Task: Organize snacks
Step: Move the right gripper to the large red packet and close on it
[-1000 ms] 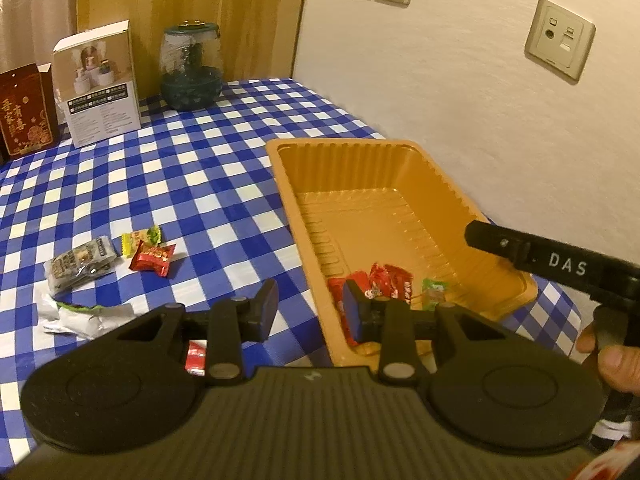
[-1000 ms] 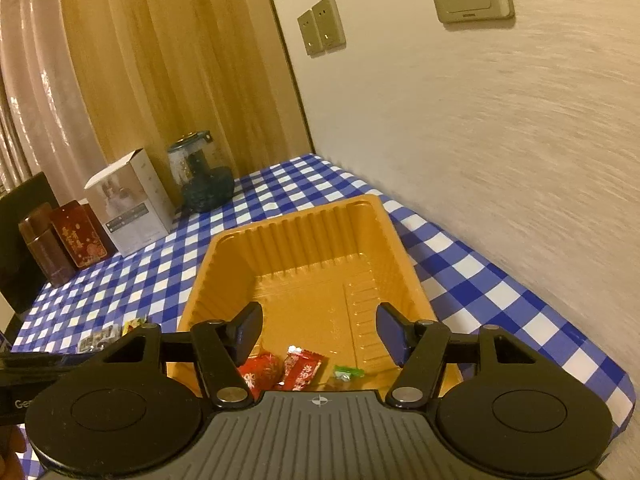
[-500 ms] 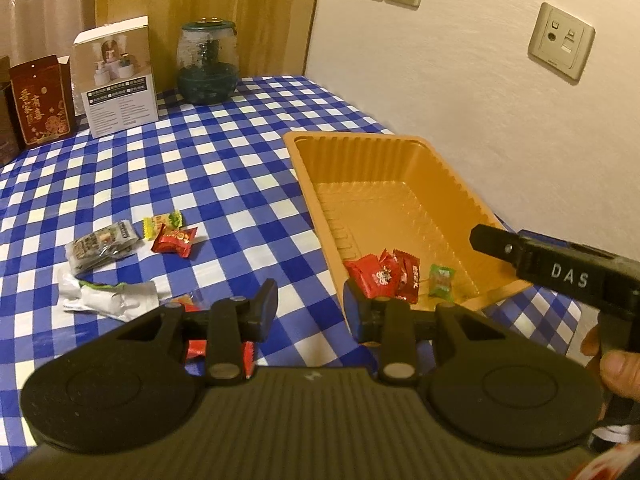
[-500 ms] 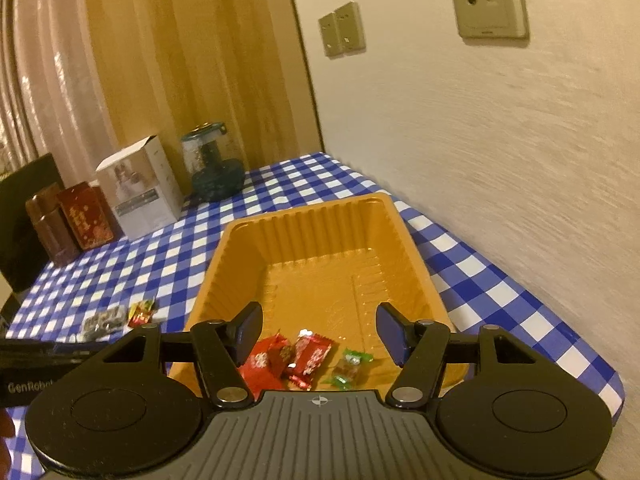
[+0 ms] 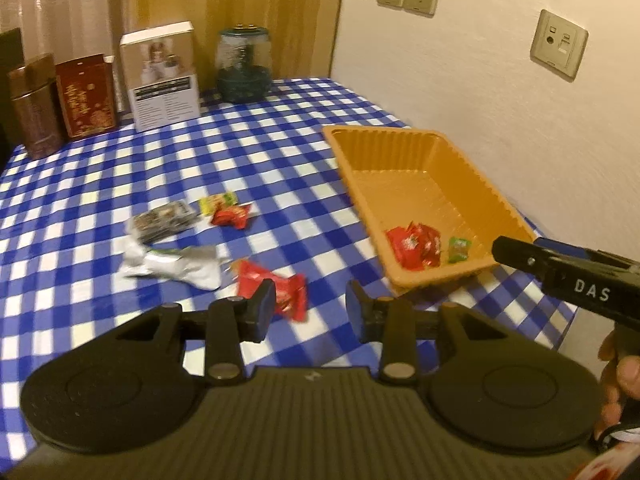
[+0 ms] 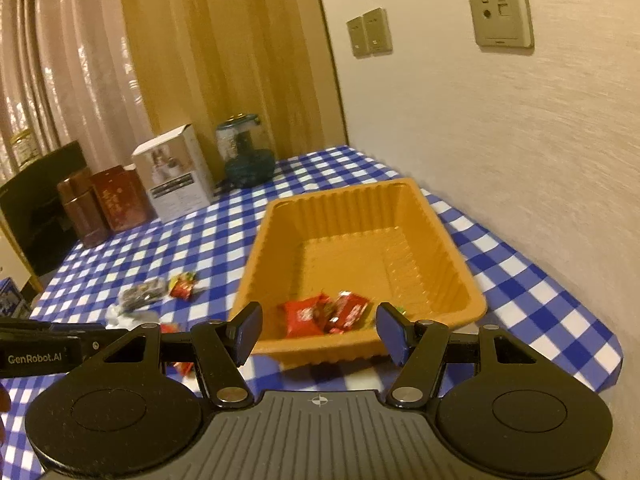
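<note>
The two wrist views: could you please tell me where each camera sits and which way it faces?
Left wrist: on the left claw, jaws opening and empty, angled down at loose snacks on the checked tablecloth; right claw and a hand show.
Right wrist: on the right claw, facing the orange tray; left claw shows.
Both share tray, snacks, white box.

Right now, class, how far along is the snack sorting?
Done: a few red packets and a green candy lie in the orange tray. In hand: nothing; the left hand-held gripper is opening, empty, near a red packet on the cloth. Left: that packet and four more snacks beyond it.
</note>
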`<state>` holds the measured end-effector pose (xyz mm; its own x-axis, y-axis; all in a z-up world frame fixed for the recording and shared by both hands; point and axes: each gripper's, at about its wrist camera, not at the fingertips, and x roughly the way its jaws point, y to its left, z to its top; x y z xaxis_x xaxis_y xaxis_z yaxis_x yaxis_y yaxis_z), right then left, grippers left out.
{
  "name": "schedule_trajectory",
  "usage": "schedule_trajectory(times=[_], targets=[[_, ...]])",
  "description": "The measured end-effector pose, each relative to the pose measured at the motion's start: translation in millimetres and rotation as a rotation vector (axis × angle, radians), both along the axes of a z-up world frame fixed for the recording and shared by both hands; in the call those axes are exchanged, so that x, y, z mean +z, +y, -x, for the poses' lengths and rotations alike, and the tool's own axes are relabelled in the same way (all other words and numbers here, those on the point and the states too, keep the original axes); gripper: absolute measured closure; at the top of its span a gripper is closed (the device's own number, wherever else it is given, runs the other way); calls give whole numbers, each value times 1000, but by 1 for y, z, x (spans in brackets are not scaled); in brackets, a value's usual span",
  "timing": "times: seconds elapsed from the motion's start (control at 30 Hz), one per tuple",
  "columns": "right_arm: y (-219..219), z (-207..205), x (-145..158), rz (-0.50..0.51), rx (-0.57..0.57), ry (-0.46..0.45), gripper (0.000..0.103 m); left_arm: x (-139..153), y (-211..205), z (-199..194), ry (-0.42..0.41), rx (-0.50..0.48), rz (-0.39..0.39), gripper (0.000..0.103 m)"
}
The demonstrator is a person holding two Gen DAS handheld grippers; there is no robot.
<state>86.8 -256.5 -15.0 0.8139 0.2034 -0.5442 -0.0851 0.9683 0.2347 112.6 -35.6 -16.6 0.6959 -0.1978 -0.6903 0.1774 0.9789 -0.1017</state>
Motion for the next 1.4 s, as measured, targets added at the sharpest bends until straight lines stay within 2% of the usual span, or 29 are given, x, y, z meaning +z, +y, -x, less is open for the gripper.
schedule_trajectory(times=[0.27, 0.53, 0.87, 1.0, 1.2, 1.4], targets=[[27, 23, -5, 23, 77, 21, 40, -1, 35, 27, 8, 63, -24, 65], [45, 25, -10, 36, 146, 35, 40, -2, 62, 28, 8, 91, -46, 63], [87, 14, -27, 100, 298, 56, 40, -14, 77, 3, 22, 6, -91, 54], [109, 2, -37, 158, 364, 47, 40, -24, 86, -11, 24, -25, -111, 43], [134, -25, -54, 214, 413, 49, 40, -38, 100, -32, 23, -15, -97, 35], [155, -48, -70, 295, 451, 36, 40, -51, 105, -49, 23, -37, -184, 35]])
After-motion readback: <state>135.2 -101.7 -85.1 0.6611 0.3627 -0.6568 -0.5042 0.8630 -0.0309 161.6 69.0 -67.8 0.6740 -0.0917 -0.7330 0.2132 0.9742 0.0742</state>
